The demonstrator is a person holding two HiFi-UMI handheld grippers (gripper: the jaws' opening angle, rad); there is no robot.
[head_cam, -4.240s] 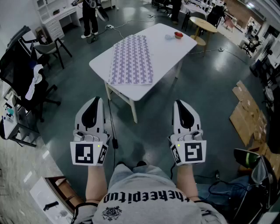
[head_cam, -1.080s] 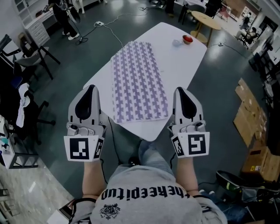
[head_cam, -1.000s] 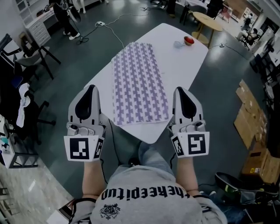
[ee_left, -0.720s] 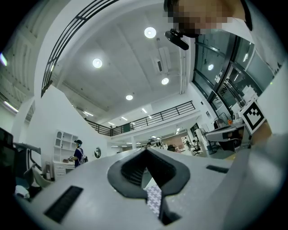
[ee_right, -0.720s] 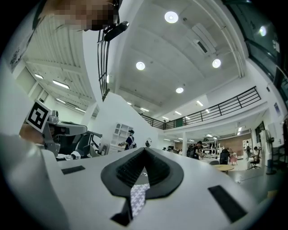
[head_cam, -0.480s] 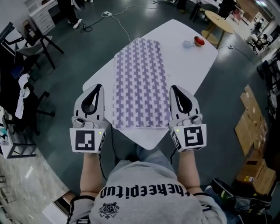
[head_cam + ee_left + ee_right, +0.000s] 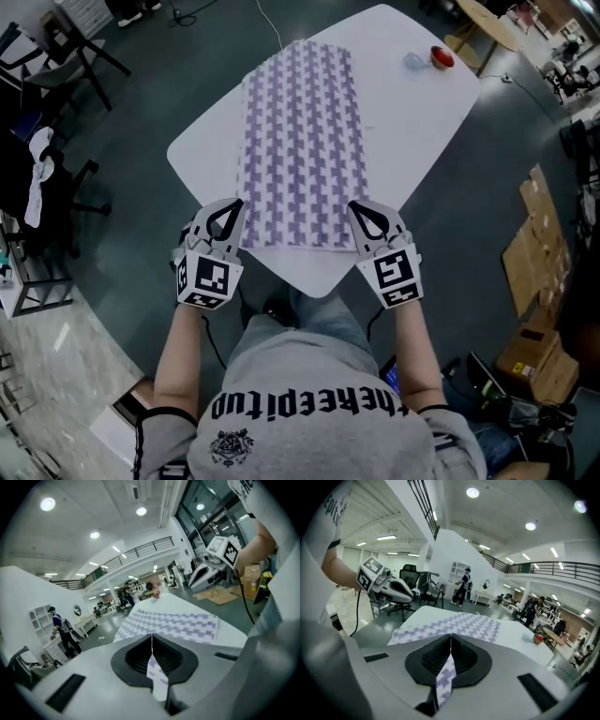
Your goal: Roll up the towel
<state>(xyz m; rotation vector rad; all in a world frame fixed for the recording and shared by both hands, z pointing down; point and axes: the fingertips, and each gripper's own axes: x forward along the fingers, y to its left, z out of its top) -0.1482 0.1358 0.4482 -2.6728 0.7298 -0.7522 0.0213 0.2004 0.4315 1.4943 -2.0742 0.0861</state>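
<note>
A white towel with a purple houndstooth pattern (image 7: 300, 131) lies flat, lengthwise, on the white table (image 7: 412, 112). My left gripper (image 7: 236, 203) hovers at the towel's near left corner, my right gripper (image 7: 354, 206) at the near right corner. Both are shut with nothing held. In the left gripper view the shut gripper (image 7: 151, 637) points across the towel (image 7: 173, 620), with the other gripper (image 7: 211, 571) at the right. In the right gripper view the shut gripper (image 7: 450, 637) faces the towel (image 7: 454, 625), with the other gripper (image 7: 389, 585) at the left.
A red bowl (image 7: 441, 56) and a small pale blue thing (image 7: 415, 62) sit at the table's far right corner. Black chairs (image 7: 56, 66) stand to the left, cardboard boxes (image 7: 539, 244) on the floor to the right. A person (image 7: 61, 630) stands far off.
Both grippers have come down and forward from in front of the table to the towel's near corners. The head view has closed in on the table. Both stayed shut.
</note>
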